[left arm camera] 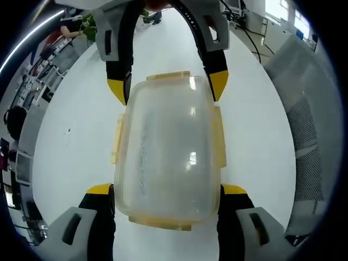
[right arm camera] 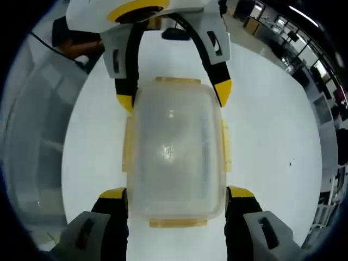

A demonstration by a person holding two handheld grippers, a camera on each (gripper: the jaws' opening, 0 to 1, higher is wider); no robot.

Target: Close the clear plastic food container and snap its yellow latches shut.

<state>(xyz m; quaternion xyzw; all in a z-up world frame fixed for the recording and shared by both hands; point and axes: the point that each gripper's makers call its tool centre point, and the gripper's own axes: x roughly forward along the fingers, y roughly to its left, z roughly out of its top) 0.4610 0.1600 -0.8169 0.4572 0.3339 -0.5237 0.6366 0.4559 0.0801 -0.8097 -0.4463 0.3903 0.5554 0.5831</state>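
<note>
The clear plastic food container lies on the white table with its lid on. Yellow latches run along its sides and ends. My left gripper straddles the near end, its jaws spread wide and close against the container's sides. My right gripper straddles the far end in the same way. In the right gripper view the container sits between the right gripper at the bottom and the left gripper at the top. The side latches stand out from the walls.
A grey mesh panel stands beside the table on one side. Desks, chairs and office clutter lie beyond the table's other edge. White table surface surrounds the container.
</note>
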